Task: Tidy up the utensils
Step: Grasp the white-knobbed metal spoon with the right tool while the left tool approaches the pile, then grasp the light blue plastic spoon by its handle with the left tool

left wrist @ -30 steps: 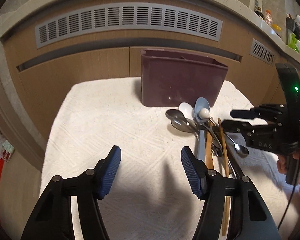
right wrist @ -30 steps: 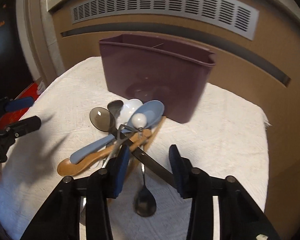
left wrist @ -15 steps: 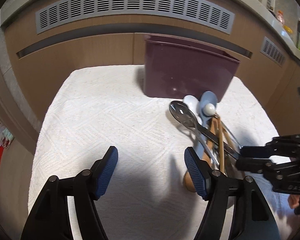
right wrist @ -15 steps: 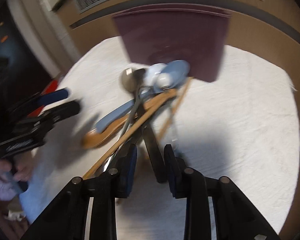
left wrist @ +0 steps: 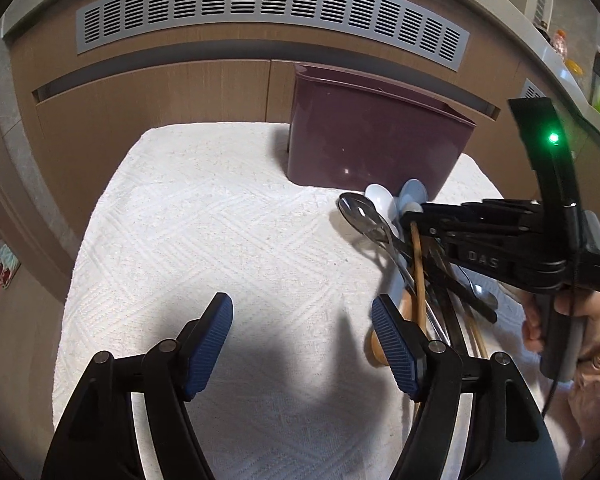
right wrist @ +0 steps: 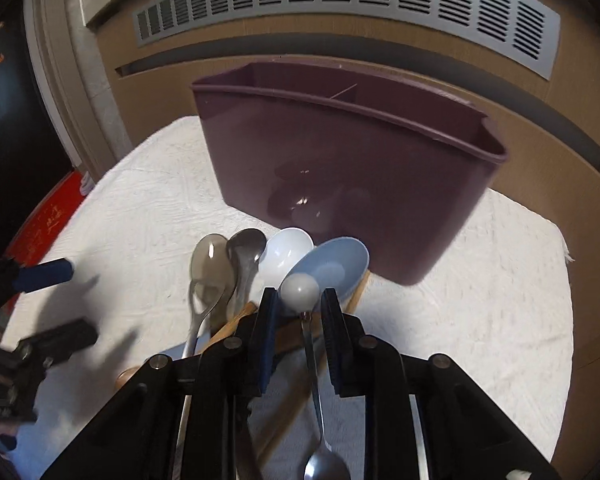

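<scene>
Right hand-held gripper (right wrist: 299, 300) had just been narrowing its jaws around the white ball end of a metal utensil (right wrist: 300, 290) atop the utensil pile (left wrist: 412, 264), though whether the pads pressed it could not be told. Left hand-held gripper (left wrist: 302, 344) stood wide apart over bare white towel (left wrist: 220, 232), holding nothing. Behind the pile stood the maroon divided caddy (right wrist: 352, 160).
</scene>
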`<state>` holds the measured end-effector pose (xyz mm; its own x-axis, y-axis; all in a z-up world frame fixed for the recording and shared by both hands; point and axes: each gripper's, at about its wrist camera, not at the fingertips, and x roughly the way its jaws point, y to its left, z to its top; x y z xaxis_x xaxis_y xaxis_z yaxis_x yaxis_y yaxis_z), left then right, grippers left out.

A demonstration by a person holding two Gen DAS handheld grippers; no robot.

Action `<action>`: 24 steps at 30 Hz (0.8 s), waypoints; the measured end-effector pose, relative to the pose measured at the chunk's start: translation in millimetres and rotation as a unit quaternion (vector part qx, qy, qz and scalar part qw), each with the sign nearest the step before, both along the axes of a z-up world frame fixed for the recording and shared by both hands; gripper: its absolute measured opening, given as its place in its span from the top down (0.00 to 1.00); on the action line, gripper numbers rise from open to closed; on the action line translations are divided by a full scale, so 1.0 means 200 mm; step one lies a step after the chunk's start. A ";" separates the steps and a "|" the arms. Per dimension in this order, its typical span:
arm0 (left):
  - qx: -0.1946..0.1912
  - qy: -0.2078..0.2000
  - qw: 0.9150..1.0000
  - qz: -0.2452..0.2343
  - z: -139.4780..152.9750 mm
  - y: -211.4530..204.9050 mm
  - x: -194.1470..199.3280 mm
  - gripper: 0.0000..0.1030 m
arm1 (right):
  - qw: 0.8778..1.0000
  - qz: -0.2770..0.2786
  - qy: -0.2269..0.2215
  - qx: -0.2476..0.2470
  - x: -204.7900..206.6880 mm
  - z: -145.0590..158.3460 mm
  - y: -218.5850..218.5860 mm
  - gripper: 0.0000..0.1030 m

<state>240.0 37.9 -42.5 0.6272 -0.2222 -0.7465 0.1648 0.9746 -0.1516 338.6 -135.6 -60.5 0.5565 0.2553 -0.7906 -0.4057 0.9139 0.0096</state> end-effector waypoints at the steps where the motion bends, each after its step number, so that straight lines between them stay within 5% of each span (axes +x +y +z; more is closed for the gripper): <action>1: 0.000 0.001 1.000 -0.002 0.00 -0.01 0.00 0.30 | 1.000 0.002 0.000 -0.002 0.01 -0.01 0.00 0.80; 14: -0.066 0.095 0.993 -0.005 -0.01 -0.23 0.25 0.28 | 0.998 -0.065 -0.001 0.026 -0.27 0.03 -0.38 0.81; 22: -0.036 0.128 0.991 0.026 -0.08 -0.36 0.45 0.30 | 0.994 -0.093 -0.005 0.060 -0.37 0.03 -0.55 0.81; 24: -0.015 0.118 0.993 0.007 -0.08 -0.41 0.44 0.45 | 0.993 -0.096 -0.005 0.070 -0.41 0.03 -0.59 0.81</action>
